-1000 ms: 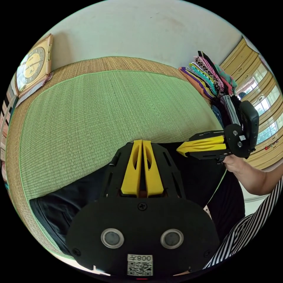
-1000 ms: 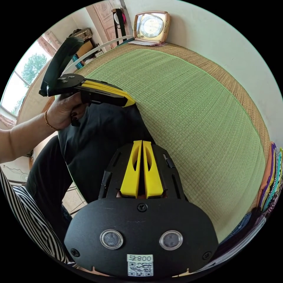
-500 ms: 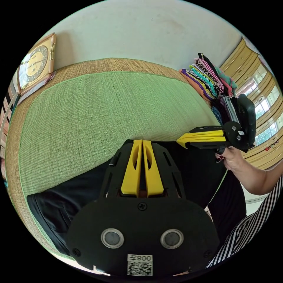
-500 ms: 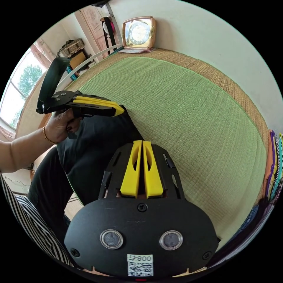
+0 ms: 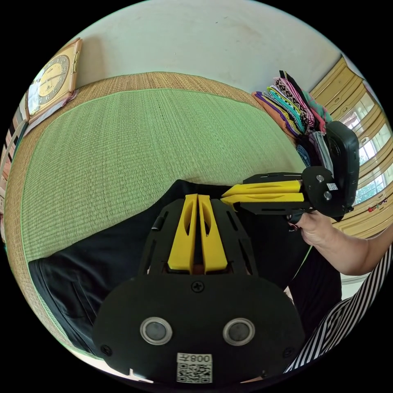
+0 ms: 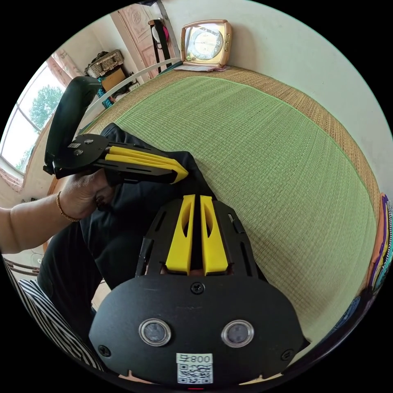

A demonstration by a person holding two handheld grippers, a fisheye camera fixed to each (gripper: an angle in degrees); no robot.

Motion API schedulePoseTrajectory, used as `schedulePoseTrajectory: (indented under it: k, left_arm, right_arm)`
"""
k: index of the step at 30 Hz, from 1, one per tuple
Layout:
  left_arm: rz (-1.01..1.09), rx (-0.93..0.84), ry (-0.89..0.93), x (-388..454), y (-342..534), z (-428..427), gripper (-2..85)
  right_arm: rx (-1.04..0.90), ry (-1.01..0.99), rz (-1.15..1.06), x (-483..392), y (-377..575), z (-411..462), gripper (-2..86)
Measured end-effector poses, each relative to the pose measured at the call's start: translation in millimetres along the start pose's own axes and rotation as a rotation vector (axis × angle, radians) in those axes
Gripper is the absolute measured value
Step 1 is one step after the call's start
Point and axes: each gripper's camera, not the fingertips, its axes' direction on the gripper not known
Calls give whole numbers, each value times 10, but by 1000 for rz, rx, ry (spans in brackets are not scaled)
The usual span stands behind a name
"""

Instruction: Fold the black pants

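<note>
The black pants [image 5: 102, 262] lie spread over the near edge of a green woven mat [image 5: 123, 143], one part hanging off toward the person. My left gripper [image 5: 197, 197] is over them with its yellow jaws pressed together on the cloth close to its far edge. My right gripper [image 5: 228, 195] comes in from the right just beside it, its jaws a narrow gap apart. In the right gripper view the right gripper [image 6: 196, 197] shows that gap at the pants [image 6: 123, 229] edge, and the left gripper [image 6: 183, 174] sits close by to the left.
A square clock [image 5: 51, 82] leans on the wall at the mat's far corner. A stack of folded colourful clothes [image 5: 290, 110] stands at the mat's right end. The person's hand [image 5: 315, 229] and striped sleeve [image 5: 344, 319] are at the right. Bare mat [image 6: 266, 143] stretches ahead.
The pants have slid further onto the mat, their edge now past the jaw tips. The two grippers have come closer together. The right jaws, touching before, now stand slightly apart.
</note>
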Motion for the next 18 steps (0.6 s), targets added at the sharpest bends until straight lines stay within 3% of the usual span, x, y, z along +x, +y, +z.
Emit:
schedulePoseTrajectory:
  k: [4, 18]
  left_arm:
    - [-9, 5, 4, -36, 5, 49, 1]
    - [-53, 4, 23, -155, -1, 180, 1]
  right_arm:
    - [5, 14, -8, -1, -2, -127, 5]
    - [100, -250, 189, 544, 290, -931, 0]
